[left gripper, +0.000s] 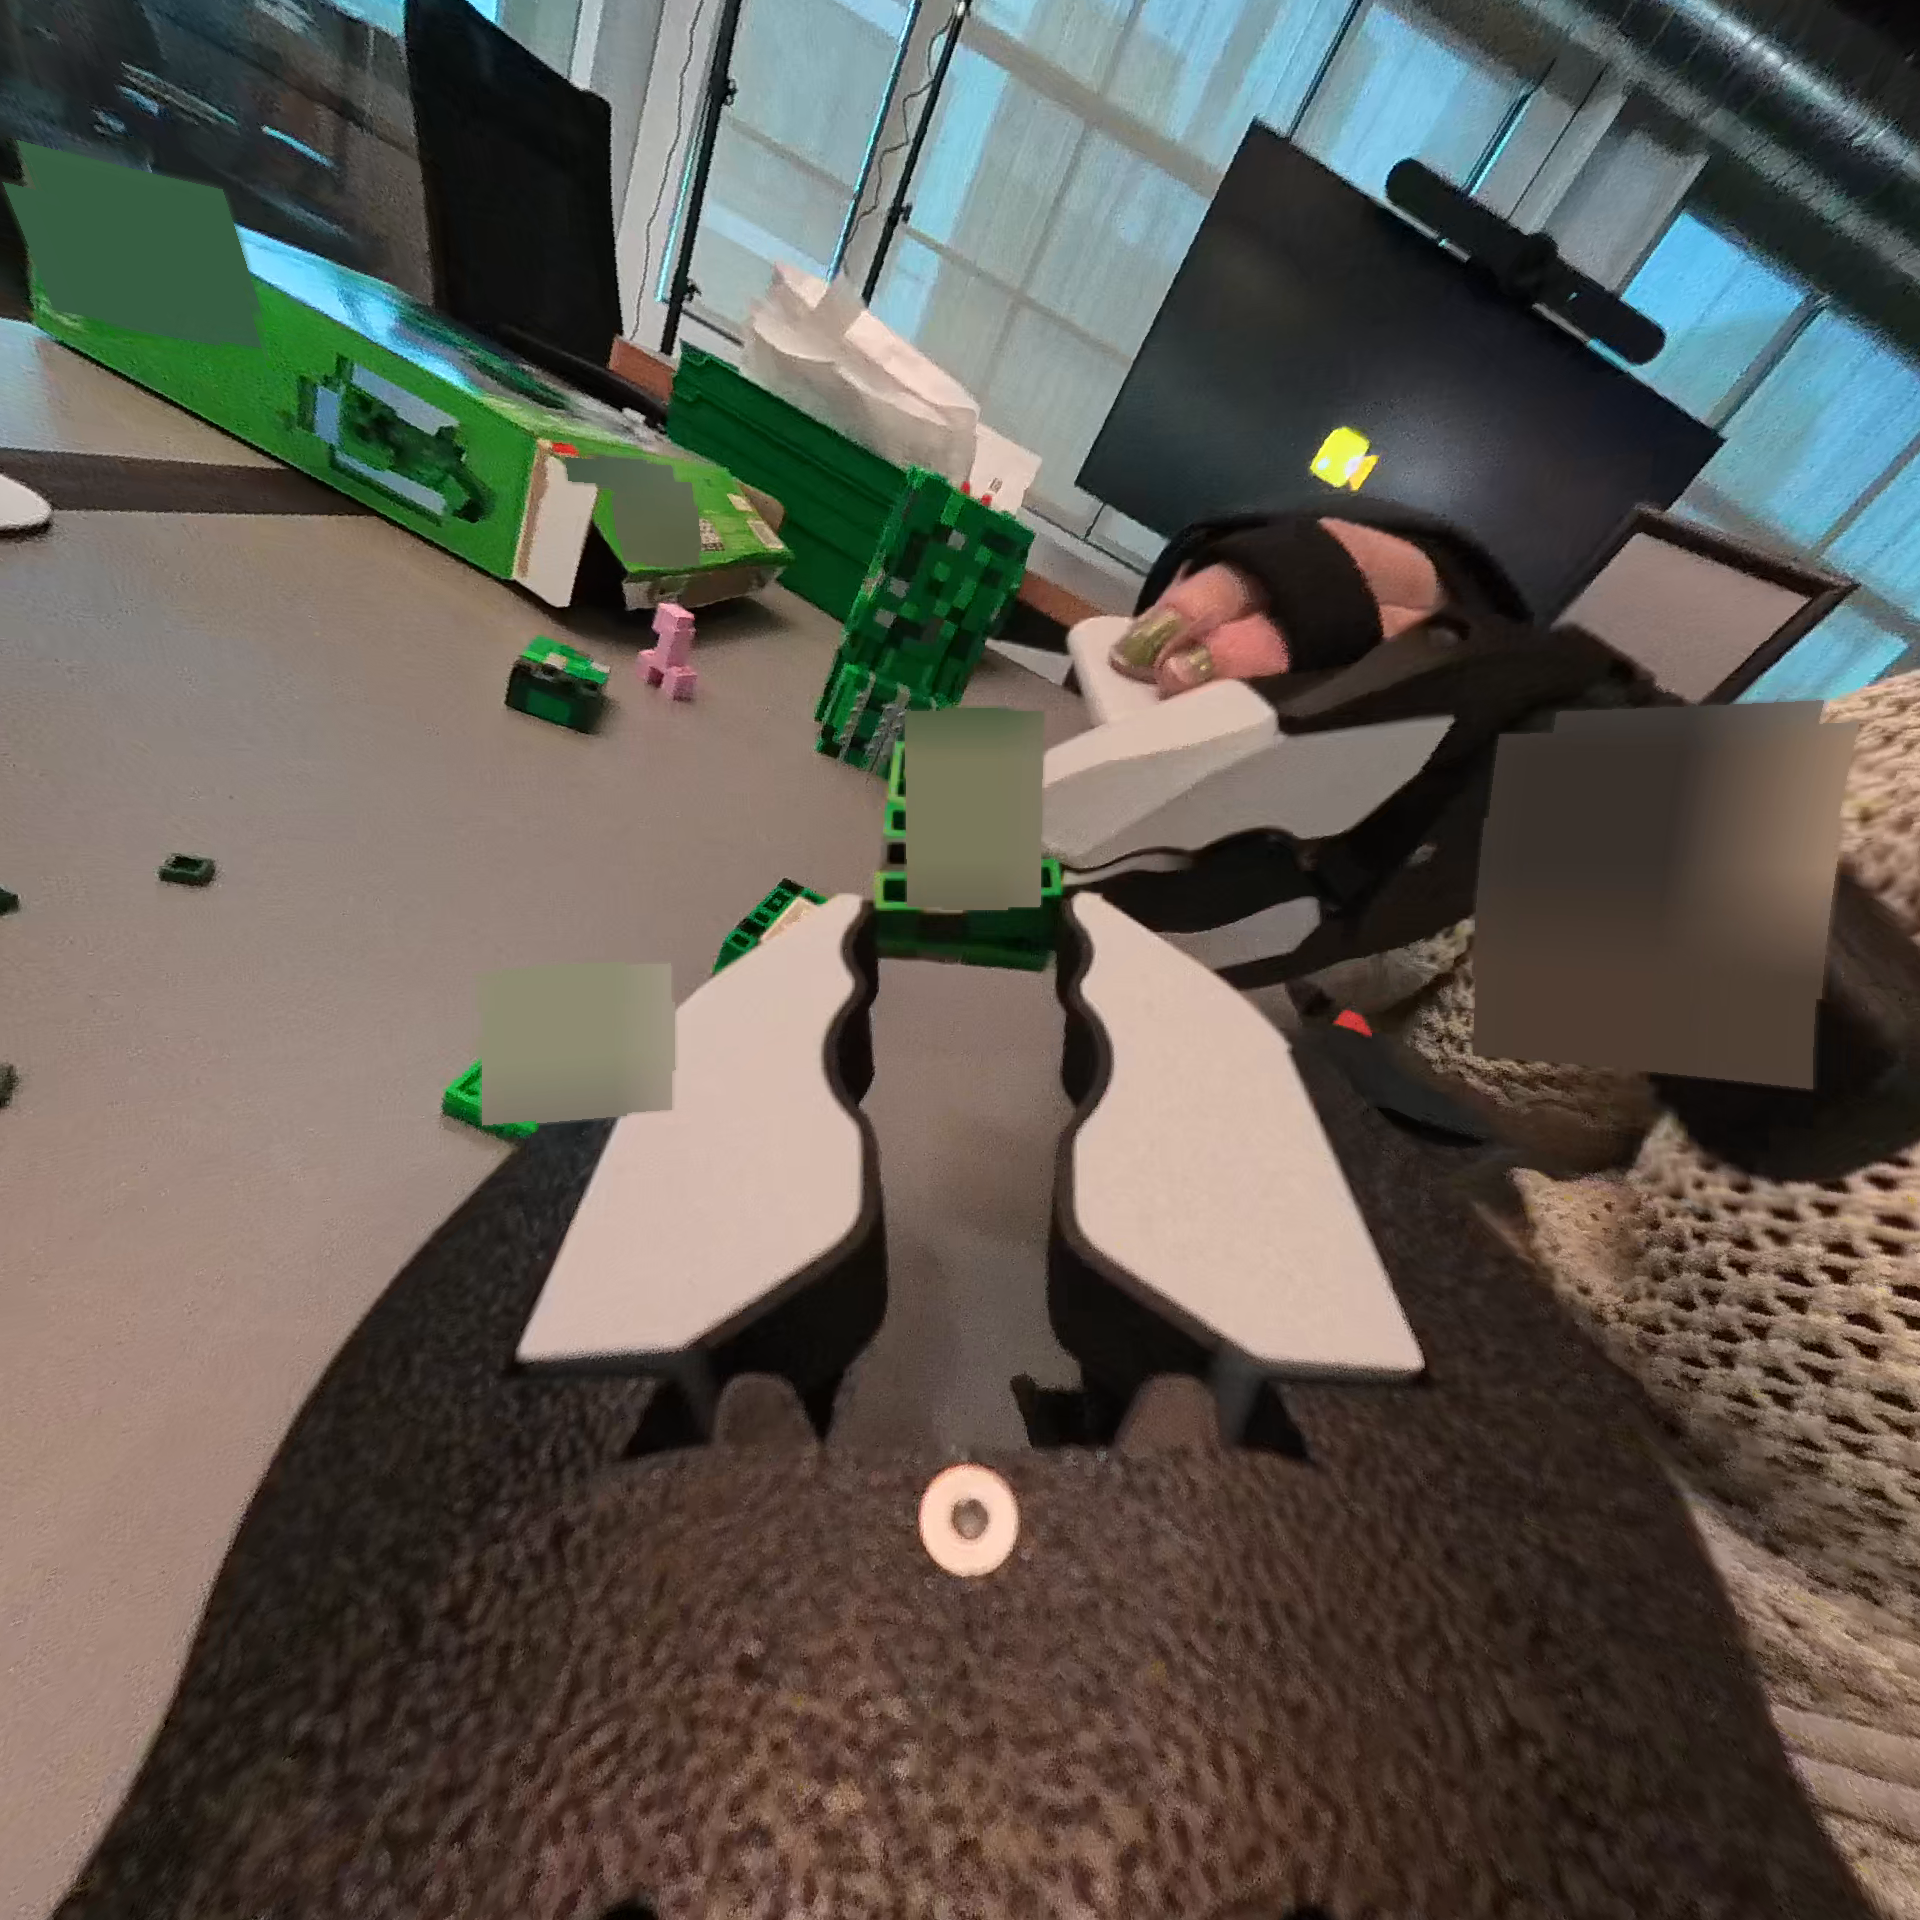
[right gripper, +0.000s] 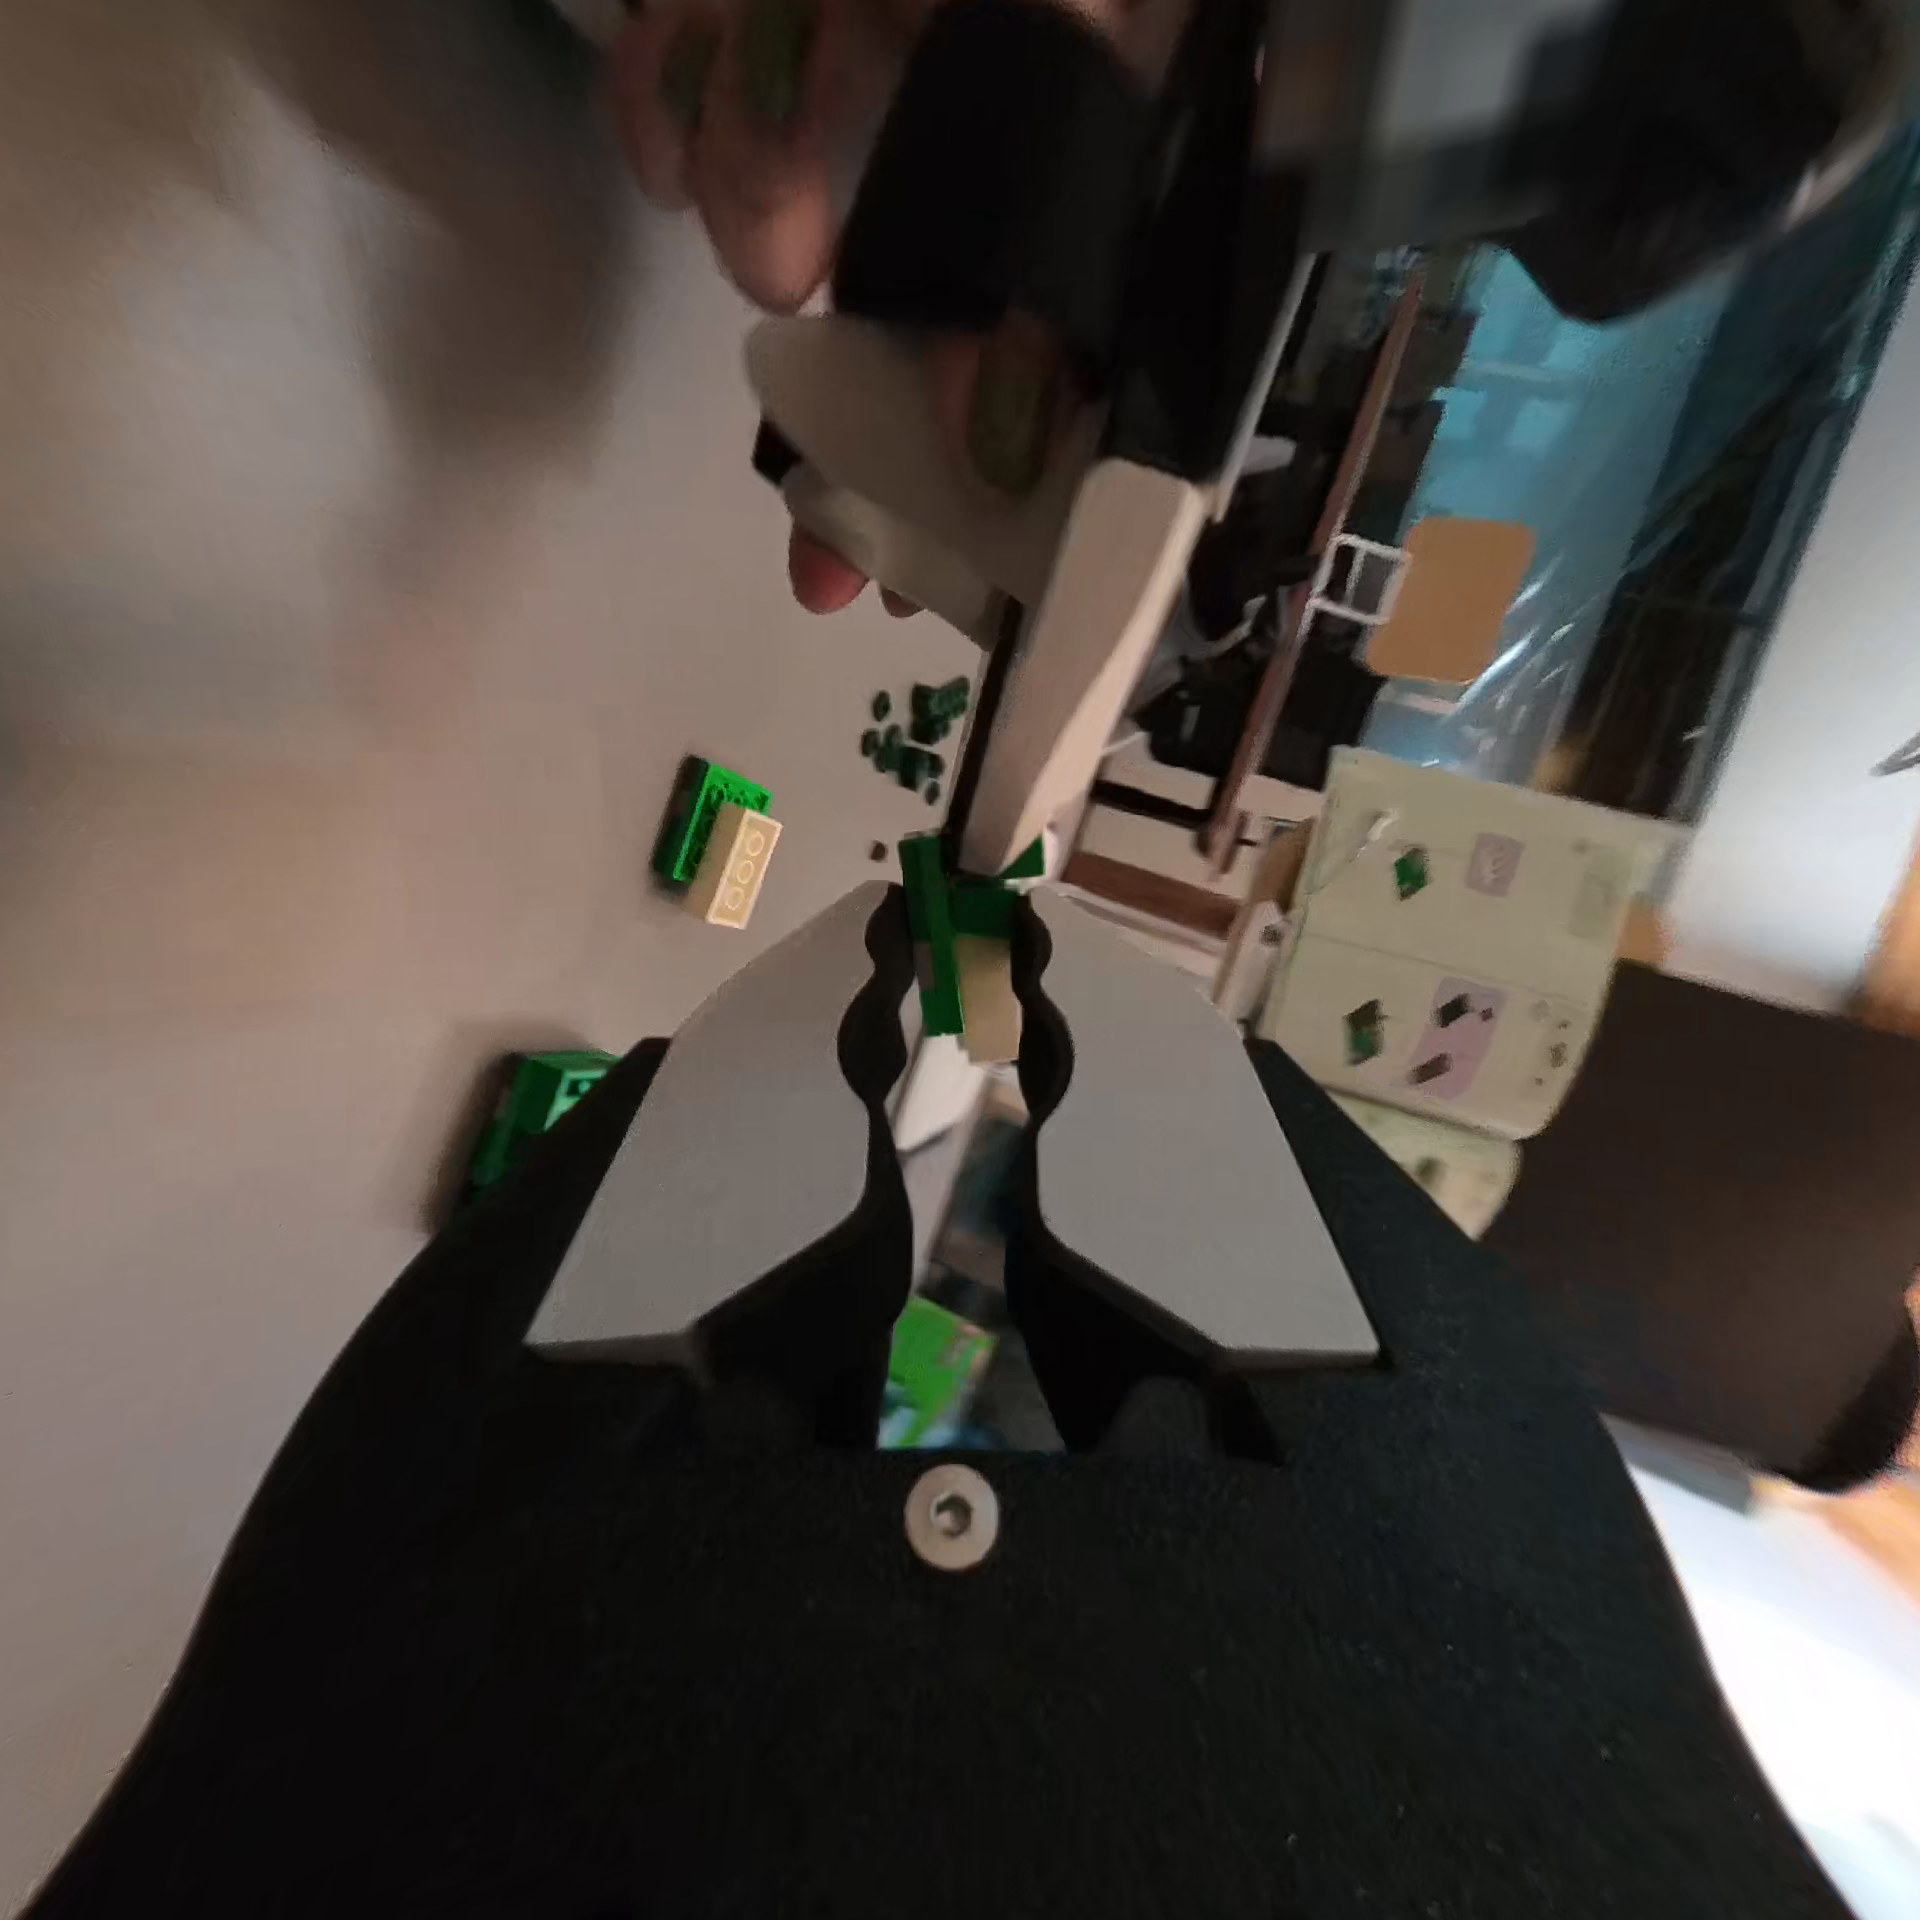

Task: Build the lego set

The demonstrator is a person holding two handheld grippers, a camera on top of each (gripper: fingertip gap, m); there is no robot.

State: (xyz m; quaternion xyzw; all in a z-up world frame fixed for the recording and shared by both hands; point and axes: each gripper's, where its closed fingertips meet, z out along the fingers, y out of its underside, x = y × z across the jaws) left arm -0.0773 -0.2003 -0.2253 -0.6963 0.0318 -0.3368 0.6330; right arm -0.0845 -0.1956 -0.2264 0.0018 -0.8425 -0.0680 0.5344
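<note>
I hold a gripper in each hand, and both meet on the same small green lego assembly (left gripper: 961,930), lifted clear of the grey table (left gripper: 312,779). My left gripper (left gripper: 964,914) has its jaws clenched on the two sides of the assembly's lower green block. A mosaic patch hides the upper part in the left wrist view. My right gripper (right gripper: 951,914) comes in from the side, its jaws clenched on a green plate with a cream brick against it, at the very tips.

The thing is light, stiff plastic, smooth on its faces, so I judge it will slip or pivot if pinched on one corner only. The joints between bricks are the weak points: squeeze across a seam and it may pop apart. I think the safest hold is flat across two opposite walls of a solid block, as my left jaws do now, while the right presses its piece home along the stud axis.

On the table lie a green and cream block (right gripper: 722,847), loose dark green bits (right gripper: 914,727), a pink figure (left gripper: 670,649), the tall green build (left gripper: 925,613) and the open green box (left gripper: 416,436). The instruction booklet (right gripper: 1455,935) lies beyond.
</note>
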